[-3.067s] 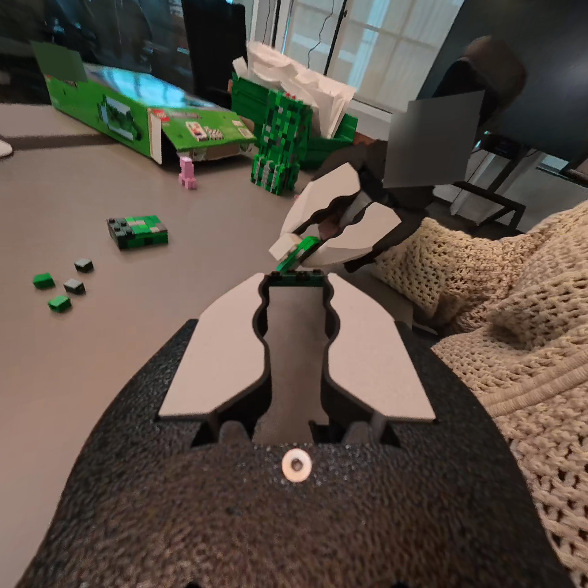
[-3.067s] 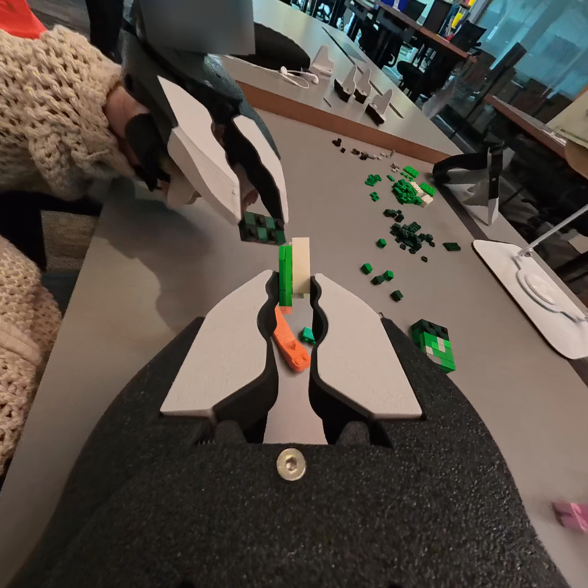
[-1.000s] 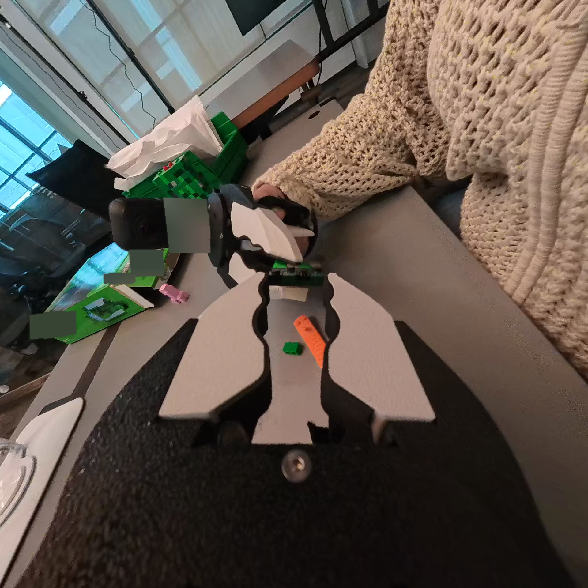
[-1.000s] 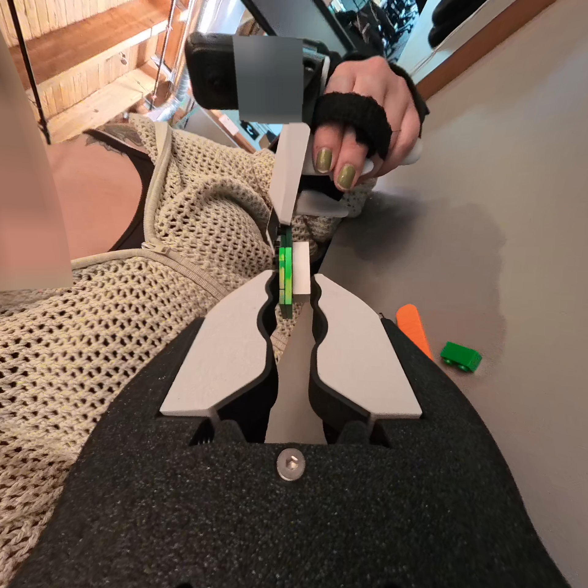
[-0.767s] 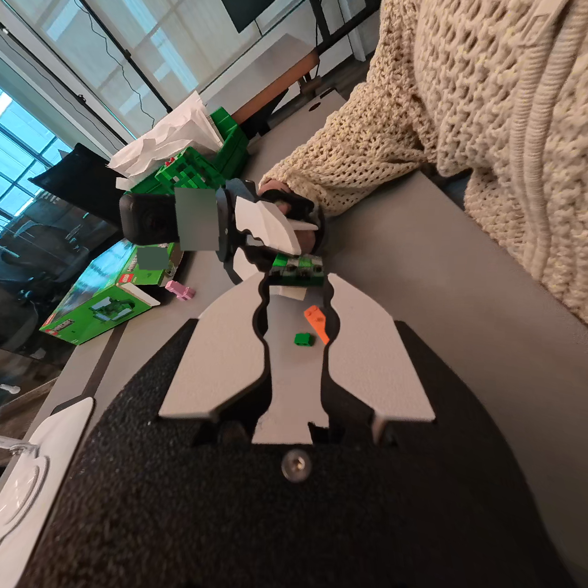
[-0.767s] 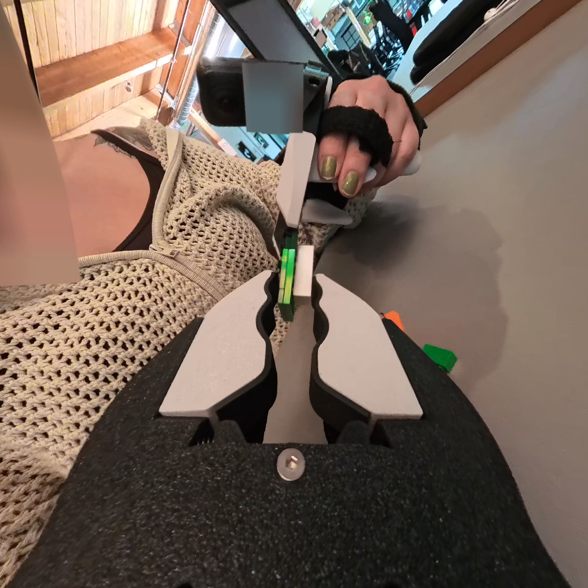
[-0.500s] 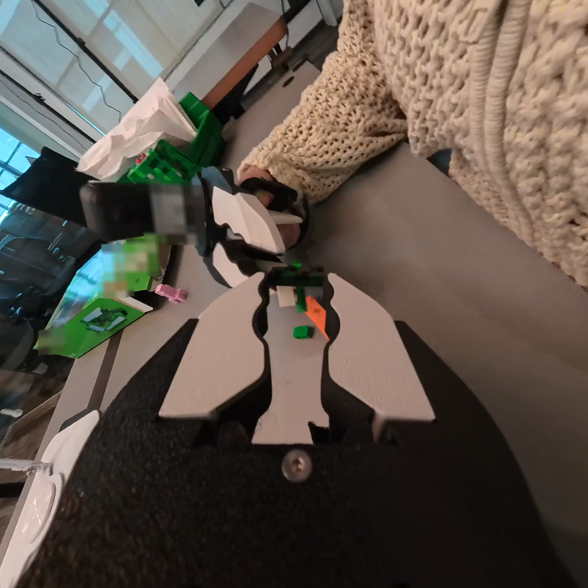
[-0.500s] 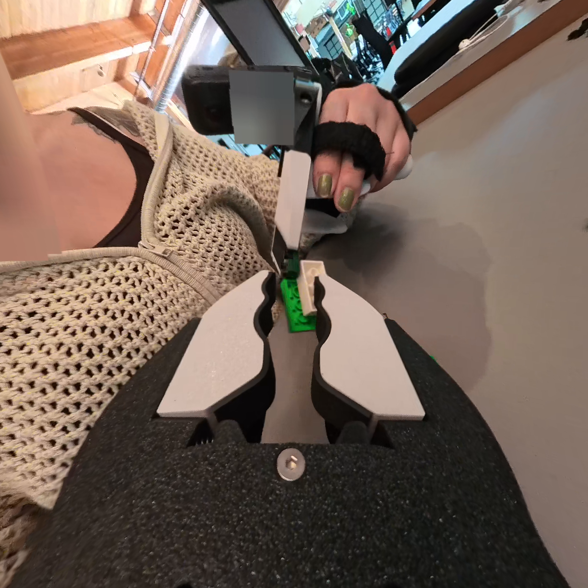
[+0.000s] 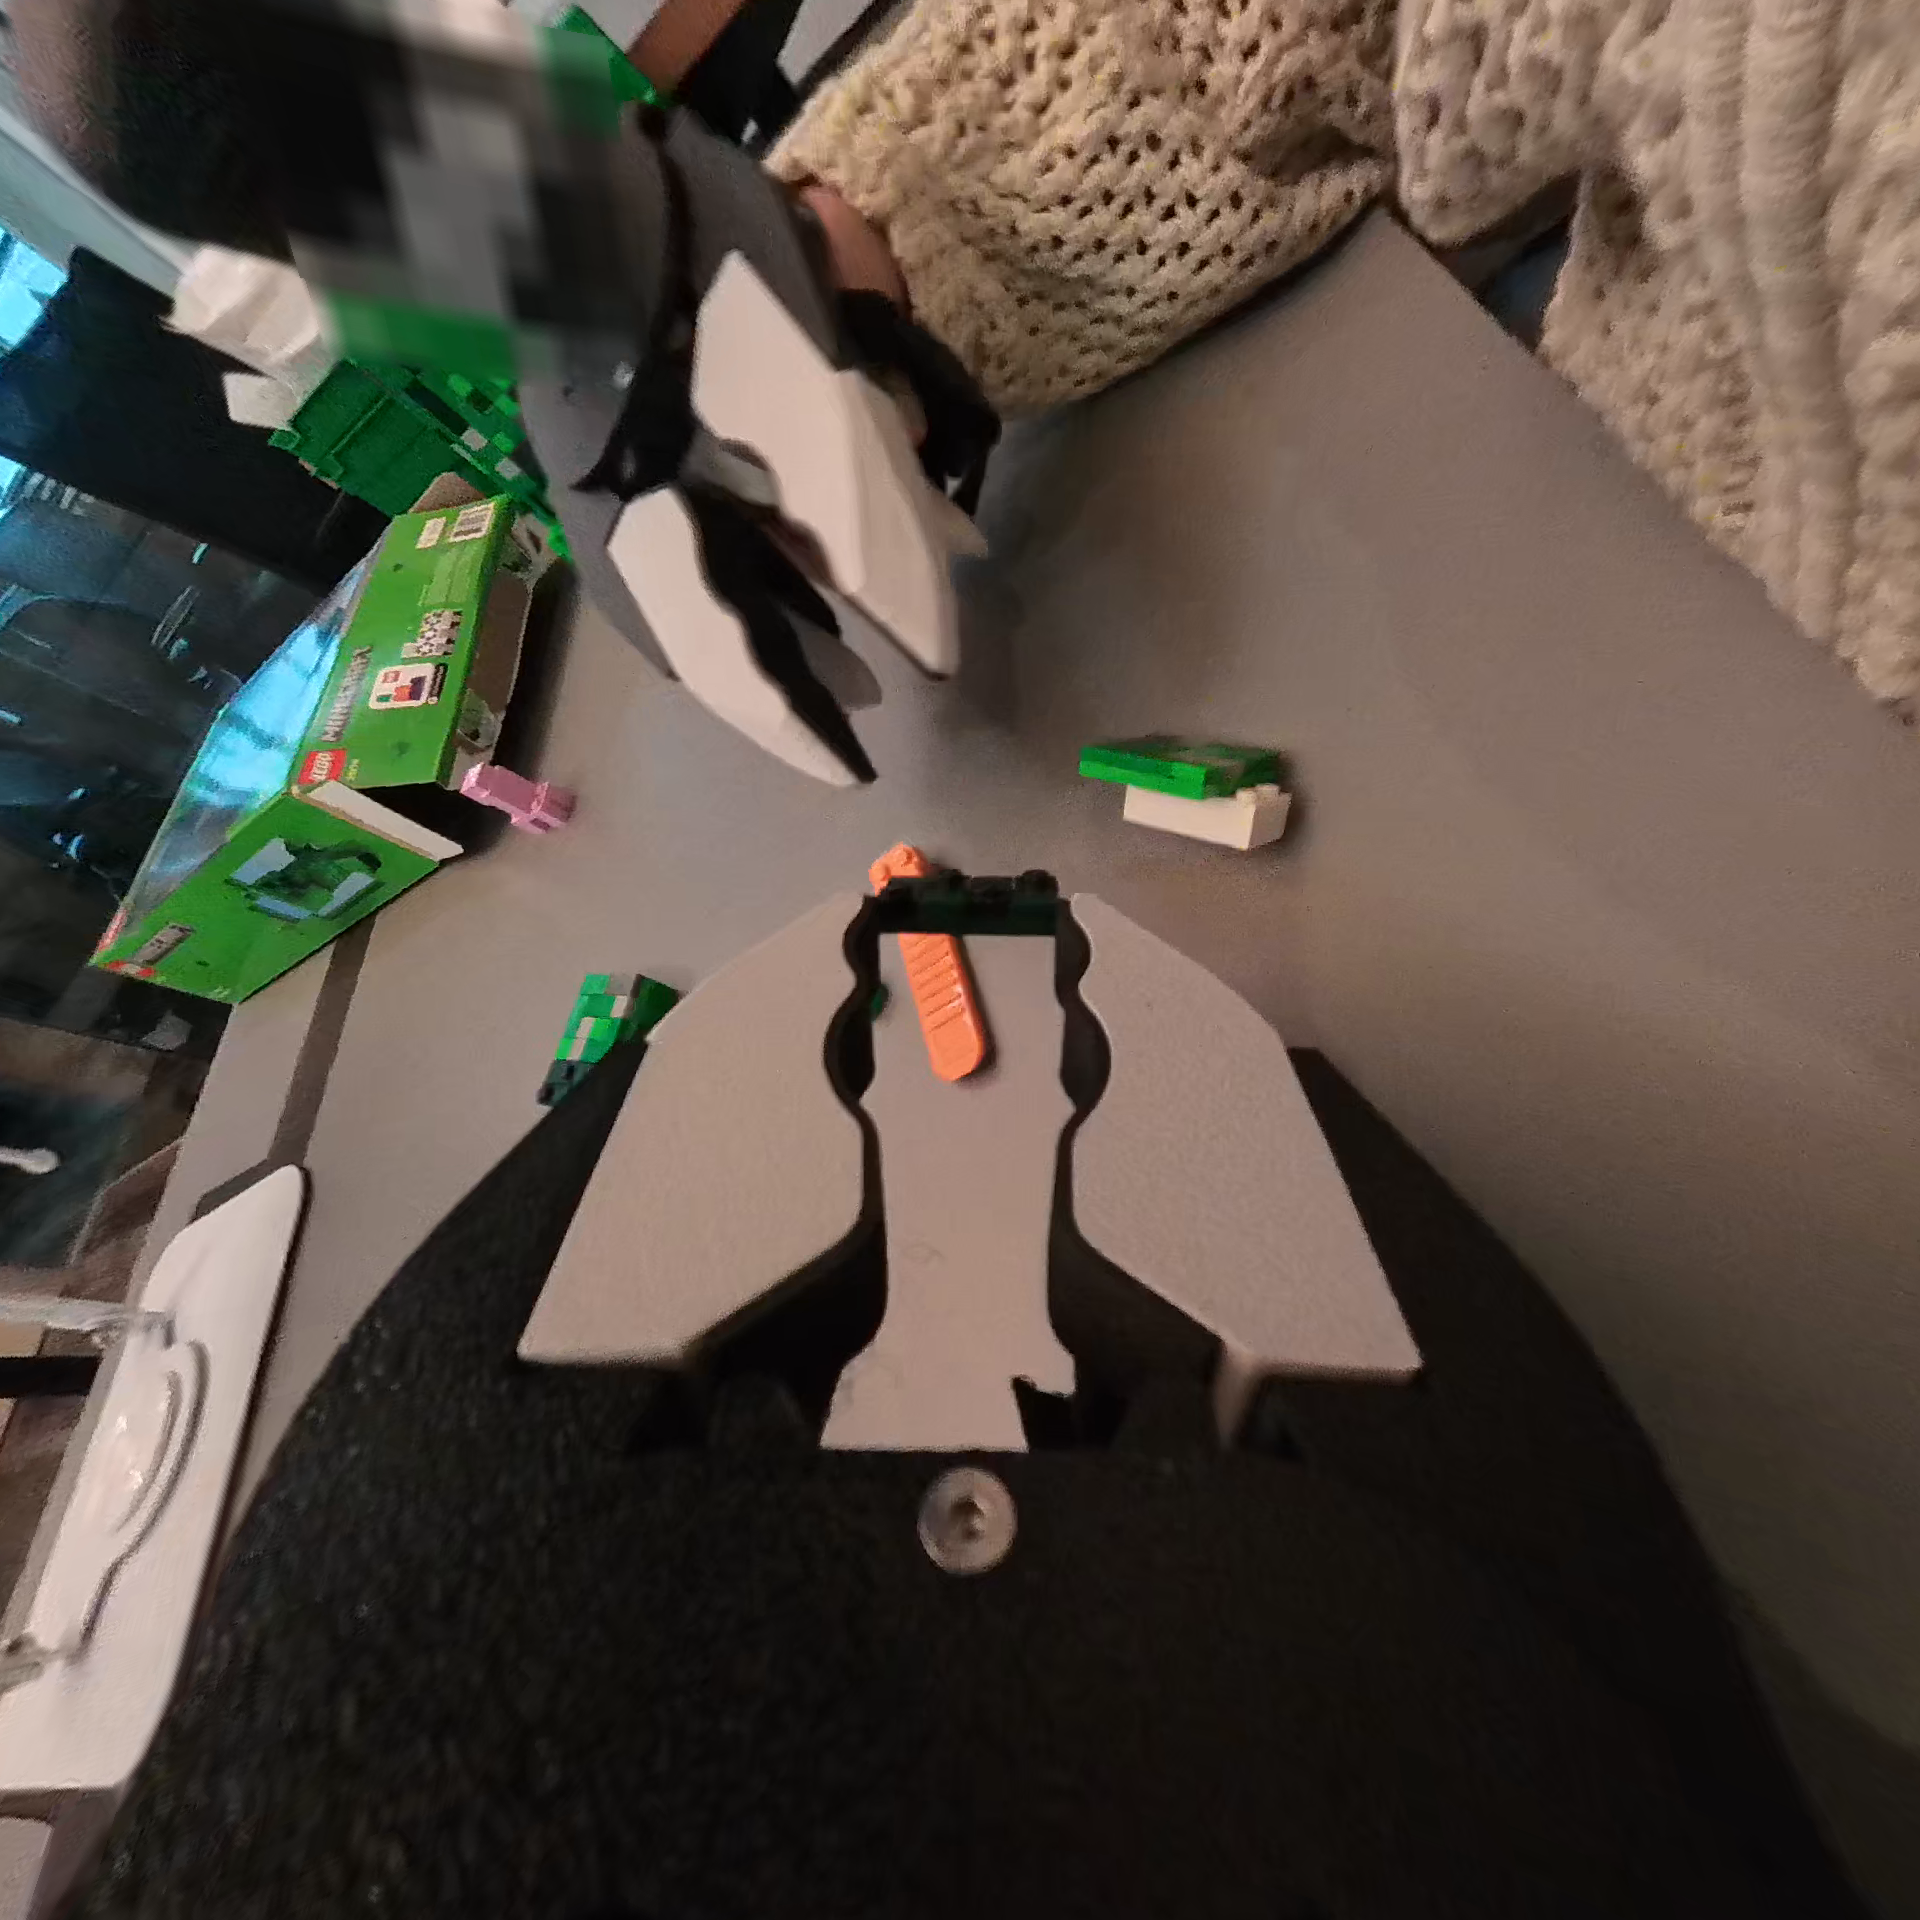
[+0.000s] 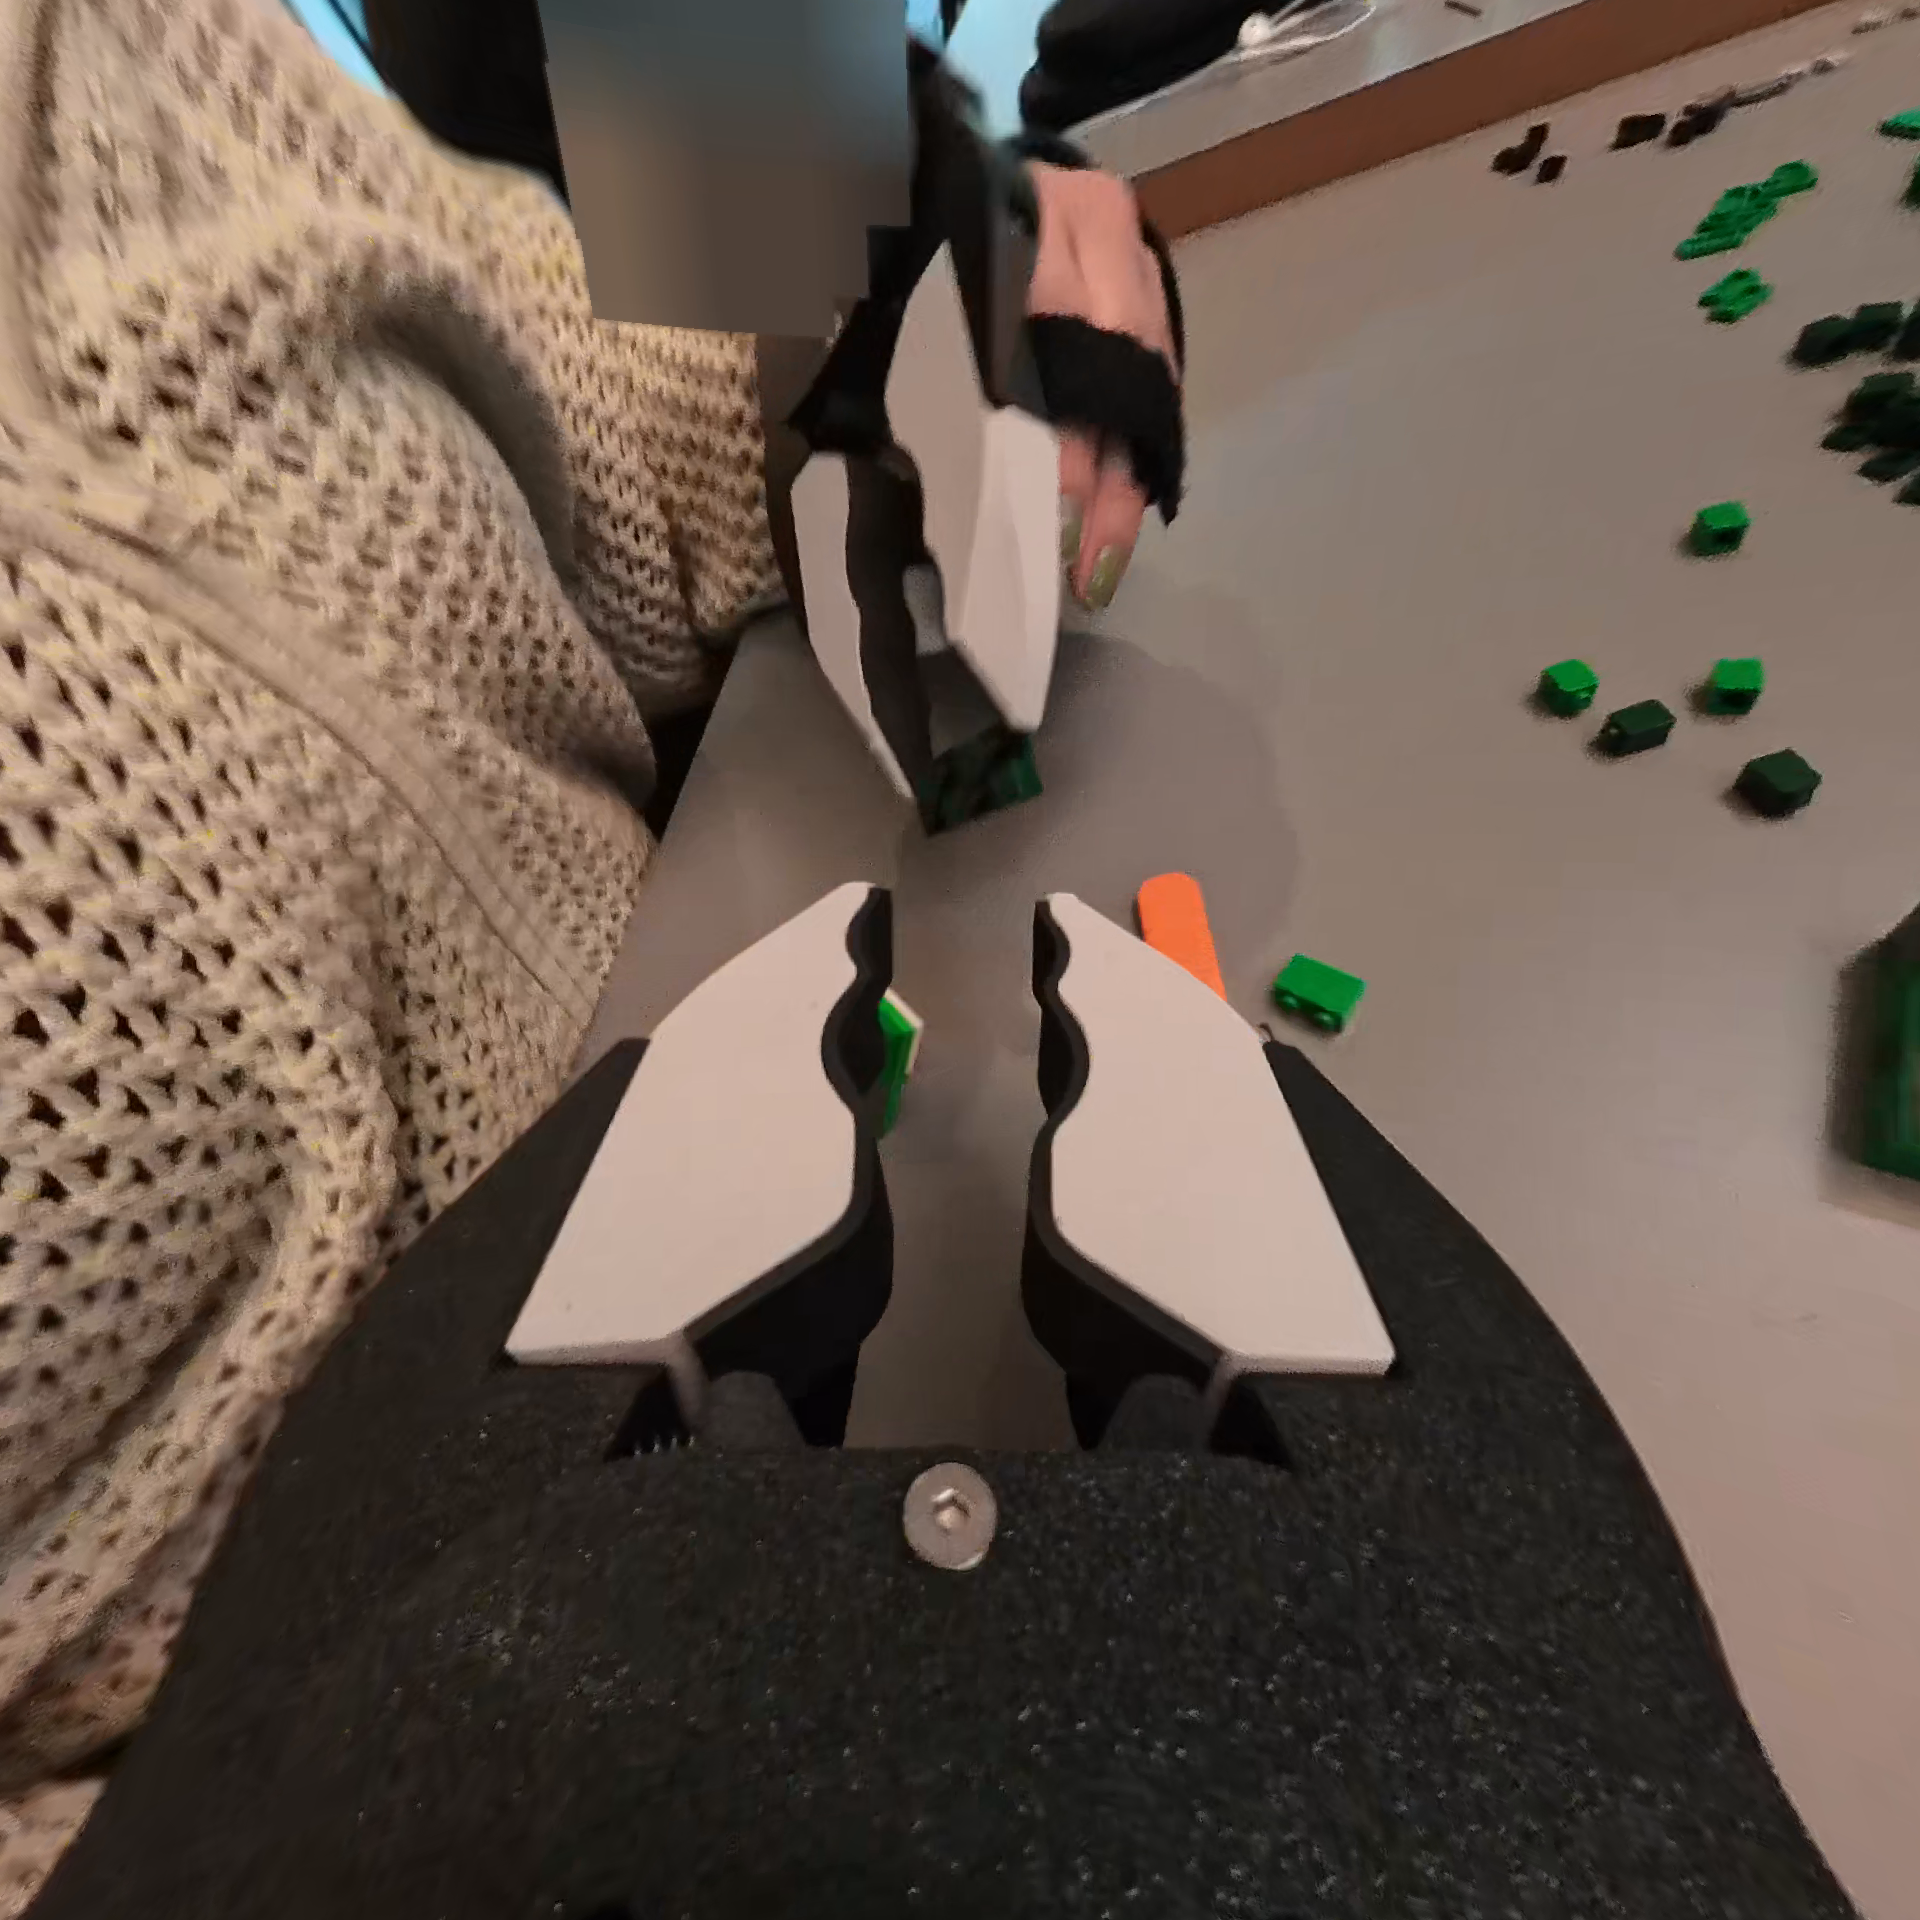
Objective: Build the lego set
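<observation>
My left gripper is shut on a dark green plate that spans its fingertips, just above the table; it also shows in the right wrist view. My right gripper is open and empty. A bright green plate on a white brick lies on the grey table, apart from both grippers. In the right wrist view it shows beside my inner left finger. An orange brick separator lies flat under my left fingertips. The right gripper hovers at the upper left of the left wrist view.
A green set box, a pink piece and a small green assembly lie to the left. Several loose green bricks are scattered to the right. A person's knit sweater borders the near table edge.
The grippers have pulled apart. My right gripper has opened and let go of the green-and-white piece, which now lies on the table. My left gripper keeps the dark green plate.
</observation>
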Demonstrator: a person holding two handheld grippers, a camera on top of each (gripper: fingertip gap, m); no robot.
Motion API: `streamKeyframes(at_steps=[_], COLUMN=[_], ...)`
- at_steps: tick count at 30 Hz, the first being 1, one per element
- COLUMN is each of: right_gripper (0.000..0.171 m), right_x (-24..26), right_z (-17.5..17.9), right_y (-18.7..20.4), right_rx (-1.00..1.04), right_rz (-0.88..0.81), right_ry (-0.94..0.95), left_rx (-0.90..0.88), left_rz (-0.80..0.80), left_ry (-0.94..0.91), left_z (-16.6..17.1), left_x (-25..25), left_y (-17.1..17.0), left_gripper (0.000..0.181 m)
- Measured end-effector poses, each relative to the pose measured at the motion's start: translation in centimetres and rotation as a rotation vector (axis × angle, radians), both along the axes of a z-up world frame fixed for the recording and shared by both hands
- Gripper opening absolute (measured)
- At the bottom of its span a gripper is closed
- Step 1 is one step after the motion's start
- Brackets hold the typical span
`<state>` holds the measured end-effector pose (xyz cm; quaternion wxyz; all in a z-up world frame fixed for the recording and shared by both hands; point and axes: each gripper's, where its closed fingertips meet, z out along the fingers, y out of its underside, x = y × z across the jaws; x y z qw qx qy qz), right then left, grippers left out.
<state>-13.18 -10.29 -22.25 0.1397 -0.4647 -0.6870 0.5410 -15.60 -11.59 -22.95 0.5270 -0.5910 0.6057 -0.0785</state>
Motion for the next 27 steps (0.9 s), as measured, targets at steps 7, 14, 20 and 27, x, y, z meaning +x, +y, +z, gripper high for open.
streamKeyframes(at_steps=[7, 14, 20, 27], right_gripper=[0.039, 0.022, 0.007, 0.006], right_x=[1.8, 1.6, 1.5, 1.0], right_z=[-3.9, -4.9, -4.0, -2.4], right_y=[-3.2, -3.1, -3.2, -1.3], right_rx=[0.401, 0.309, 0.241, 0.016], right_rz=[0.151, 0.243, 0.225, -0.008], right_ry=[-0.061, -0.206, -0.17, -0.145], left_rx=[-0.047, -0.133, -0.151, -0.138], left_rz=[0.089, 0.166, 0.19, 0.162], left_ry=[-0.08, -0.158, -0.332, -0.369], left_z=[0.5, 0.3, 1.7, 2.1], left_x=[-0.2, 0.2, 0.7, 0.9], left_y=[-0.8, -1.4, -1.4, -1.3], left_gripper=[0.033, 0.033, 0.033, 0.033])
